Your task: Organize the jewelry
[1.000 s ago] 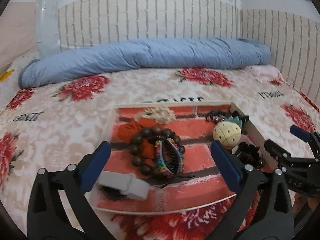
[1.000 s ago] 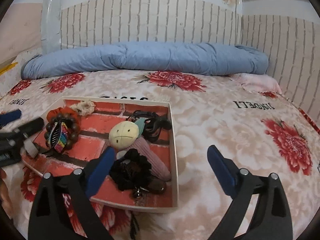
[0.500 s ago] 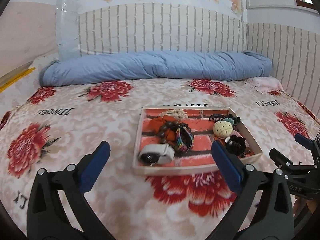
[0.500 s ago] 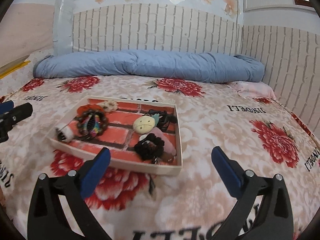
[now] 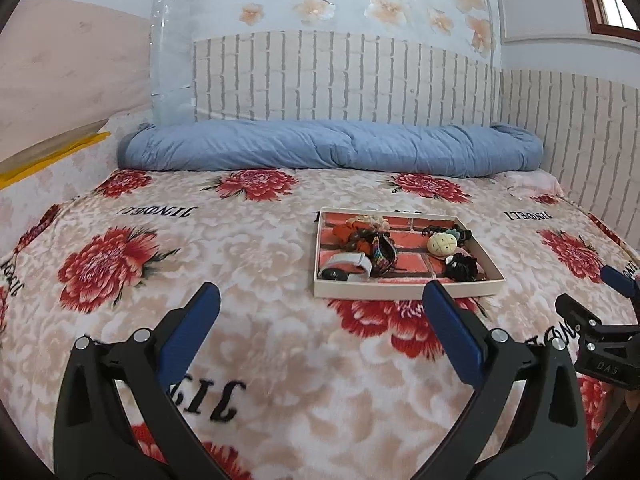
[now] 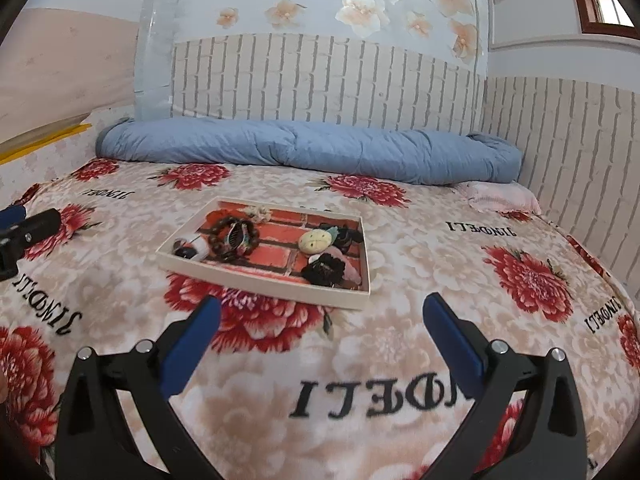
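We are looking across a wide stretch of bare floral blanket point(image 5: 248, 320) that is lying open between both grippers and the shallow tray point(image 6: 256, 280), so nothing is blocking an approach from the near side. The tray's low rim is standing as the only barrier around the crowded pieces inside, where the wooden bead bracelet point(image 6: 234, 236) and black scrunchie point(image 6: 323, 269) are leaving little bare floor. Behind it, the rolled blue quilt point(image 5: 332, 148) is closing off the far edge against the wall.
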`<control>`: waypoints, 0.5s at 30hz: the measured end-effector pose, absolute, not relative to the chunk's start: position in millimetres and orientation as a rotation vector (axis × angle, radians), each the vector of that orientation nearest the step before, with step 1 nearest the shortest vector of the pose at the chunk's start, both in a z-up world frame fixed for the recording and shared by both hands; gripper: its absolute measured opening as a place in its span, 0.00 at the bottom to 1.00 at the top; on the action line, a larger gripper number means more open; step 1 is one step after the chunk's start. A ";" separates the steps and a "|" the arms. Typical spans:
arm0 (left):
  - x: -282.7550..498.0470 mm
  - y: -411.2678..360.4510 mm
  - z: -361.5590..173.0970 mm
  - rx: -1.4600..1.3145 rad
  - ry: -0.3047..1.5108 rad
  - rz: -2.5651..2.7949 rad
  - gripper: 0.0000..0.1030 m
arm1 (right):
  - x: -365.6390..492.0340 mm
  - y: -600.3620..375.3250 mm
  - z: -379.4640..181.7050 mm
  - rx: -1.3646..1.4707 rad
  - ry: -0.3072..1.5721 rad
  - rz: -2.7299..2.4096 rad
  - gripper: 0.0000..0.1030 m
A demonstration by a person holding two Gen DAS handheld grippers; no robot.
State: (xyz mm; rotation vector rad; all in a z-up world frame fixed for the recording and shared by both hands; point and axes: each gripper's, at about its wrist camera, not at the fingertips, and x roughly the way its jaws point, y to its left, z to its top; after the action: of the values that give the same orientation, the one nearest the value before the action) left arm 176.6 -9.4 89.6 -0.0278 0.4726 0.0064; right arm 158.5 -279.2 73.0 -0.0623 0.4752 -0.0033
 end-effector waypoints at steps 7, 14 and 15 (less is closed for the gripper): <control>157.9 -5.9 62.6 -0.019 0.490 0.025 0.95 | 141.8 -287.2 48.6 -0.048 0.499 -0.002 0.96; 146.3 -4.9 32.8 -0.012 0.489 0.037 0.95 | 137.2 -291.3 30.9 -0.031 0.503 -0.007 0.96; 146.3 -4.3 30.3 -0.015 0.492 0.036 0.95 | 137.5 -291.8 28.7 -0.027 0.504 -0.005 0.96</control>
State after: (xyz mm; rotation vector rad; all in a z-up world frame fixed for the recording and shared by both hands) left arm 146.3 -4.3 30.3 -0.0151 0.4923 0.0361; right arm 137.5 -291.8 28.7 -0.0267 0.5044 -0.0052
